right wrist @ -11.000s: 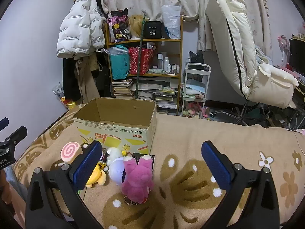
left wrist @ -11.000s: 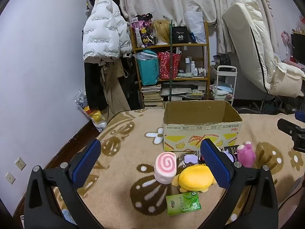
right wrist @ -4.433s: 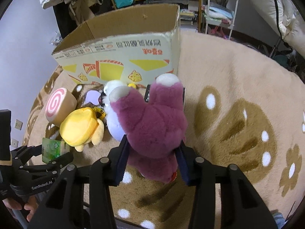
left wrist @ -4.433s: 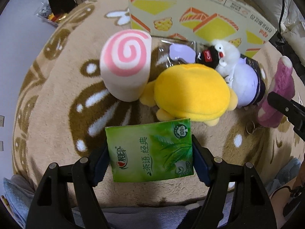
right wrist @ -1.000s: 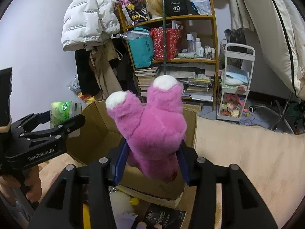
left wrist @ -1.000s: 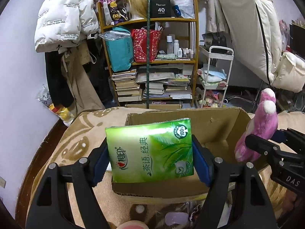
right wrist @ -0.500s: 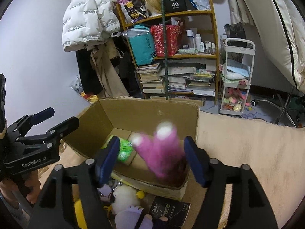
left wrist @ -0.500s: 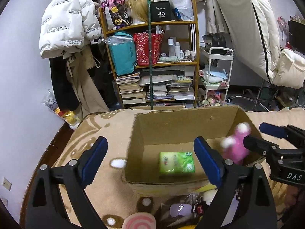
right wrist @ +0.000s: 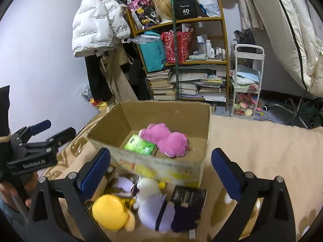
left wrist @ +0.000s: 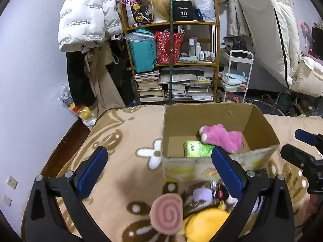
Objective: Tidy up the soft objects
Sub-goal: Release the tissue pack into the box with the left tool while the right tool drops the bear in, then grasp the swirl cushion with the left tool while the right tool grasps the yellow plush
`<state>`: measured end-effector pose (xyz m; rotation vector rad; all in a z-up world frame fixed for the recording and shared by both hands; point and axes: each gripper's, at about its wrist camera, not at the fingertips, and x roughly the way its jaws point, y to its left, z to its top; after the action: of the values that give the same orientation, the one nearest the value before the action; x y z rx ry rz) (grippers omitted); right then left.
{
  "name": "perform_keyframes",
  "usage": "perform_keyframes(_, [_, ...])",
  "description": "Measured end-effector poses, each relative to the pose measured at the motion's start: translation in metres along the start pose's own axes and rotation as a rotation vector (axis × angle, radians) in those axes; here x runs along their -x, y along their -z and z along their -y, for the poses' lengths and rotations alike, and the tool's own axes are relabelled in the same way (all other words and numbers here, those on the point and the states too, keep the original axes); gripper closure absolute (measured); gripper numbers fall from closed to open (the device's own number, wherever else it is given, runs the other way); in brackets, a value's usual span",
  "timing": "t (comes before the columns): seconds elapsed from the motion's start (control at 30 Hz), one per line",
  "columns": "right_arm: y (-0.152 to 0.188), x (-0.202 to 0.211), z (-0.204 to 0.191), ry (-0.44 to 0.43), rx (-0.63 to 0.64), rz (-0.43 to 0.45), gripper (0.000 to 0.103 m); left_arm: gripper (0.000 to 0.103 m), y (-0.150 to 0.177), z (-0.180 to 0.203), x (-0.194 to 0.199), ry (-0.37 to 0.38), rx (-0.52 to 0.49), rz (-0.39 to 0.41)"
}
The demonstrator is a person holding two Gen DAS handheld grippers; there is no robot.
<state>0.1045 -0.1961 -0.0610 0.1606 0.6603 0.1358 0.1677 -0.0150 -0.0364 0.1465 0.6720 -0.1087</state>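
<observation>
The open cardboard box point(left wrist: 208, 119) stands on the flower-patterned blanket. Inside it lie the green tissue pack point(left wrist: 197, 150) and the pink plush point(left wrist: 222, 137), the plush partly over the pack; both also show in the right wrist view, tissue pack point(right wrist: 141, 146) and pink plush point(right wrist: 167, 139). My left gripper point(left wrist: 157, 154) hovers in front of the box, jaws opening wide, nothing between them. My right gripper point(right wrist: 160, 155) hangs over the box's near wall point(right wrist: 161, 164), jaws opening too, and holds nothing. In front of the box lie a pink swirl roll point(left wrist: 166, 213), a yellow plush point(right wrist: 111, 211) and a white-and-purple plush point(right wrist: 153, 207).
A dark packet point(right wrist: 188, 197) lies against the box front. Behind the bed stand a crowded bookshelf point(left wrist: 173, 64), a hanging white jacket point(left wrist: 84, 20) and a white trolley point(right wrist: 247, 80). A cream recliner point(left wrist: 272, 36) fills the right. Bare blanket point(right wrist: 262, 141) stretches right of the box.
Both grippers let go: the tissue pack and the pink plush dropped into the box and now lie still. The jaws spread wider and both grippers drew back from the box.
</observation>
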Motion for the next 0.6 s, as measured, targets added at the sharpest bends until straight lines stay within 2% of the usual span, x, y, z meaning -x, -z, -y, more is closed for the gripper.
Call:
perform_keyframes(0.17, [0.01, 0.017, -0.01, 0.012, 0.031, -0.008, 0.0, 0.001, 0.01, -0.009, 0.018, -0.02, 0.006, -0.019])
perform_keyframes(0.33, [0.021, 0.032, -0.02, -0.003, 0.027, -0.012, 0.0, 0.001, 0.027, -0.018, 0.027, -0.043, 0.017, -0.115])
perform_keyframes(0.47, [0.033, 0.039, -0.032, -0.008, 0.059, -0.031, 0.0, 0.001, 0.041, -0.026, 0.035, -0.025, 0.067, -0.181])
perform_keyframes(0.6, [0.045, 0.043, -0.042, -0.025, 0.07, -0.044, 0.0, 0.001, 0.053, -0.031, 0.041, -0.022, 0.082, -0.209])
